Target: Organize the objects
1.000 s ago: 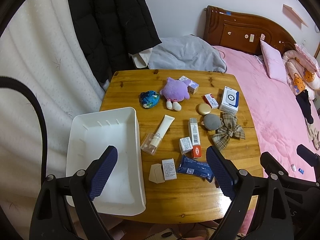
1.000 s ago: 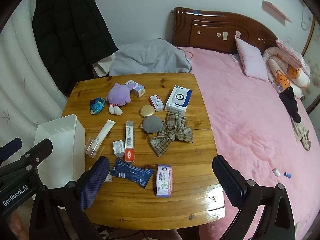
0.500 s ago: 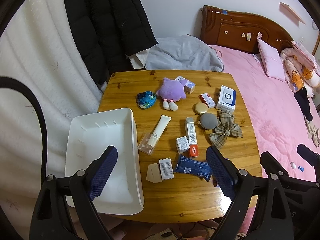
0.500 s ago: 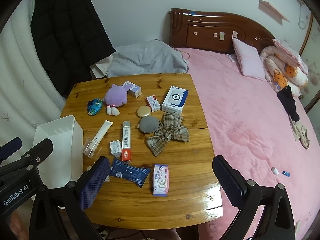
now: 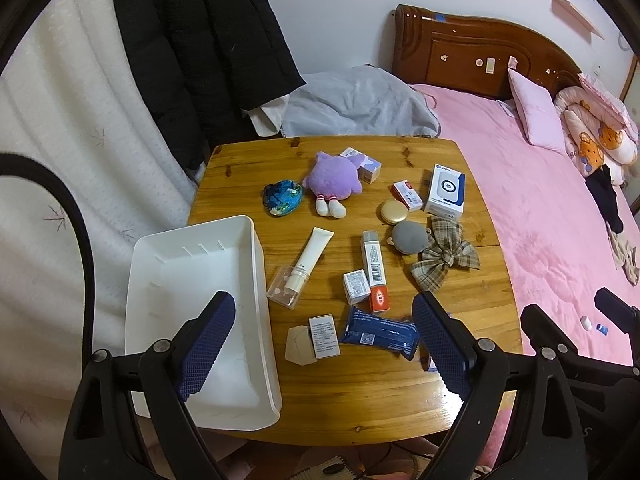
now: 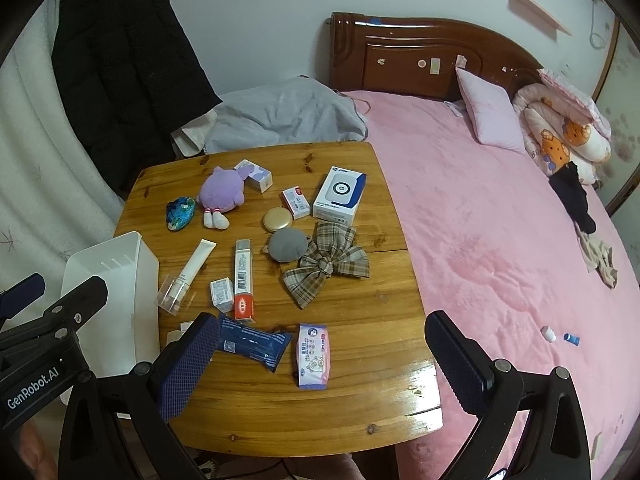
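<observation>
An empty white bin (image 5: 192,280) sits on the left of a wooden table (image 5: 360,408). Loose items lie beside it: a purple plush (image 5: 332,182), a blue pouch (image 5: 282,197), a white tube (image 5: 310,258), a long red-ended box (image 5: 375,270), a blue packet (image 5: 380,332), a plaid bow (image 5: 446,258) and a white-blue box (image 5: 445,195). My left gripper (image 5: 324,346) hovers open above the near edge, over the bin's rim and small boxes. My right gripper (image 6: 324,364) is open too, above a pink wipes pack (image 6: 314,356).
A pink bed (image 6: 500,240) with pillows and a wooden headboard (image 6: 424,56) borders the table on the right. A black coat (image 5: 200,52) hangs behind, with grey clothing (image 5: 352,104) heaped at the table's far edge. A white curtain (image 5: 48,120) is at the left.
Both views have shifted only slightly; the table items sit a little further left in frame. Nothing on the table moved and both grippers stay open.
</observation>
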`<state>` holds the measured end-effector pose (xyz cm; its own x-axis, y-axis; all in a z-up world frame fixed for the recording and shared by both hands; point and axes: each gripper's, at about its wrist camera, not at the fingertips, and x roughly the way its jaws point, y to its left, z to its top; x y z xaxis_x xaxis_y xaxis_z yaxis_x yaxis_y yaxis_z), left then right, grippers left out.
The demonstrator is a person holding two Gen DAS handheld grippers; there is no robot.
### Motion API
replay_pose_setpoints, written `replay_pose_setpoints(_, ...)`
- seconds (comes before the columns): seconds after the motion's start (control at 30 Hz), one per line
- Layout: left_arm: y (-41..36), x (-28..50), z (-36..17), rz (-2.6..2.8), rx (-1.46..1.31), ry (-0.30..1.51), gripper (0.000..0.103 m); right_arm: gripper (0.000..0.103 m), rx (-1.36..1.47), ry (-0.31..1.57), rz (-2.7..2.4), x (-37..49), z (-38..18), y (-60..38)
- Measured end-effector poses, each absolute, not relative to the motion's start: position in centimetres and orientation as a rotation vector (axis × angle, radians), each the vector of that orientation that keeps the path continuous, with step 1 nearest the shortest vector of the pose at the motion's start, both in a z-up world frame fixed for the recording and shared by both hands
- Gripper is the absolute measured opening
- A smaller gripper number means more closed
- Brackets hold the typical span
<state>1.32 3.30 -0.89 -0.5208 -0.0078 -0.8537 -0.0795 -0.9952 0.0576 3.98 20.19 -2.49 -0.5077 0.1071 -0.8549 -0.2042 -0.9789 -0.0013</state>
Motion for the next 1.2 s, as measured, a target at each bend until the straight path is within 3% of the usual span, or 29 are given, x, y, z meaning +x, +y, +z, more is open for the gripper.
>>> replay_pose_setpoints(1.2, 4.7, 1.0, -1.2, 2.71, -1.499, 0.167, 0.092, 0.103, -1.379, 0.163, 2.599, 4.1, -1.8, 22.4)
